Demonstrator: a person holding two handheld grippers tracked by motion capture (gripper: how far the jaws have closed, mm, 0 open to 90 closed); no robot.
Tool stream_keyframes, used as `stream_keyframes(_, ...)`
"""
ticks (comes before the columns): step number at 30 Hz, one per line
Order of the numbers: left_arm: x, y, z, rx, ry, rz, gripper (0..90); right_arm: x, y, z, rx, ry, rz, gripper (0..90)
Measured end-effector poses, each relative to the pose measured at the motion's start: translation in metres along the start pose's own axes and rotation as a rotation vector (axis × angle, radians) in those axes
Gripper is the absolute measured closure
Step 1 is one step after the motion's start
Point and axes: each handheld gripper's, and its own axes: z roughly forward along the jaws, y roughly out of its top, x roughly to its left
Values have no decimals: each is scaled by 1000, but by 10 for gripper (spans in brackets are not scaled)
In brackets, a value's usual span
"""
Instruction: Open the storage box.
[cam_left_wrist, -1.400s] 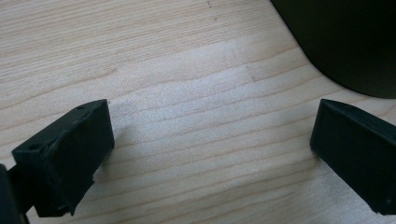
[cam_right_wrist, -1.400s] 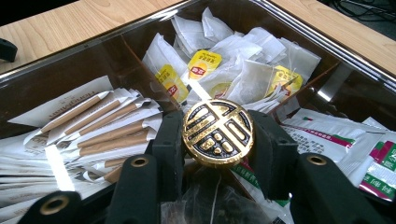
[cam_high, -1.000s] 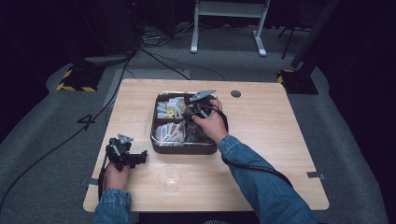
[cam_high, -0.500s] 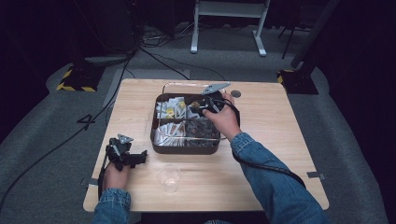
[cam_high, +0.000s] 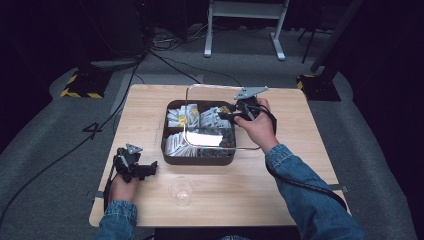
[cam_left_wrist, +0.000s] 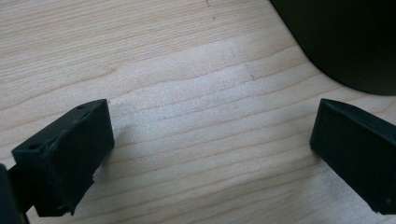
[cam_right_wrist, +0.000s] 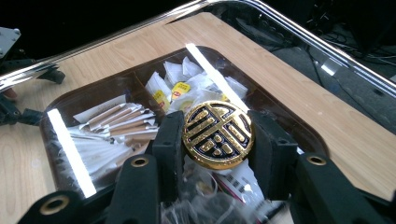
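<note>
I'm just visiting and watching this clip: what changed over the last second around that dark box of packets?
The right gripper, clamped on the gold knob of the clear lid, has lifted the lid off the dark box and carried it up and toward the table's far right side. Unchanged: the left gripper rests open on the table, and the plastic cup and the box stay put.

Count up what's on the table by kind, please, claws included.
Claws: 2, left claw and right claw
Dark compartment trays: 1
Clear lids with a gold knob: 1
Clear plastic cups: 1
Total: 5
</note>
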Motion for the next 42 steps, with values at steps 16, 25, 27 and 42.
stream_keyframes(16,1,0,0,1,0,5,0,-19,-12,-53,23,-22,15,585)
stream_keyframes(25,1,0,0,2,0,6,0,-29,-32,-85,25,-38,25,585)
stream_keyframes(27,1,0,0,1,1,7,0,-30,-35,-88,29,-41,27,585)
stream_keyframes(42,1,0,0,4,0,8,0,-51,-68,-123,36,-102,57,585)
